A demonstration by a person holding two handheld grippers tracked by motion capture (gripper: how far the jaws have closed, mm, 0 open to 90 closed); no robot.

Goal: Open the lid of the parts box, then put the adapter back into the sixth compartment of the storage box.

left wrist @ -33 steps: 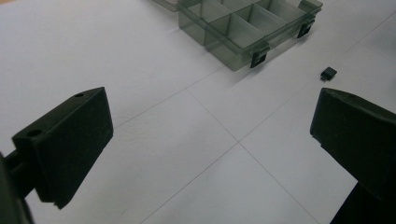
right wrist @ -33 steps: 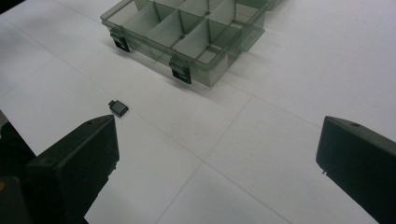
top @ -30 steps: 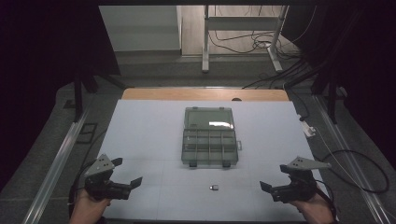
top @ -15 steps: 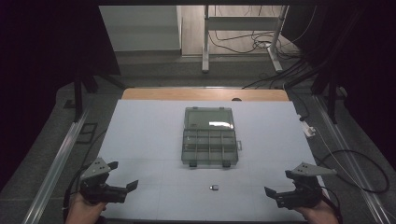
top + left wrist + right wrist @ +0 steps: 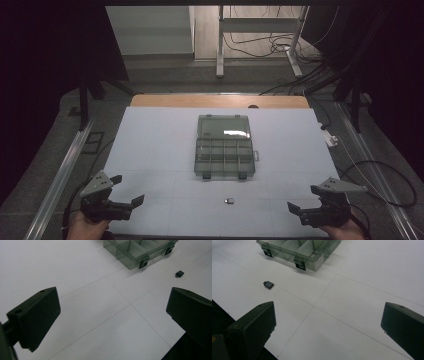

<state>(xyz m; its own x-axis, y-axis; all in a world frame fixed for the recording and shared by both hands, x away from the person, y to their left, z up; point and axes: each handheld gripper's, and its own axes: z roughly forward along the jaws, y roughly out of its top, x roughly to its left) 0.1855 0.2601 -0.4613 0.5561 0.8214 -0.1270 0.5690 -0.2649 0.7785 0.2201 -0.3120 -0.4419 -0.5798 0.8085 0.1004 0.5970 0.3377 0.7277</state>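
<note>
Small dark adapter point(image 5: 229, 201) on white table point(image 5: 150, 150), open organizer box point(image 5: 224, 145) near, both grippers wide open, empty, dim room.

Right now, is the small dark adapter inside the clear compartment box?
No, the small dark adapter lies on the white table, in front of the open clear compartment box.

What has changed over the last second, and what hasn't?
Both grippers have drawn back toward the person's edge of the table: the left gripper down and left, the right gripper down and right. Both stay open and empty; nothing was taken hold of or let go. The open box and the small adapter in front of it lie where they were.
</note>
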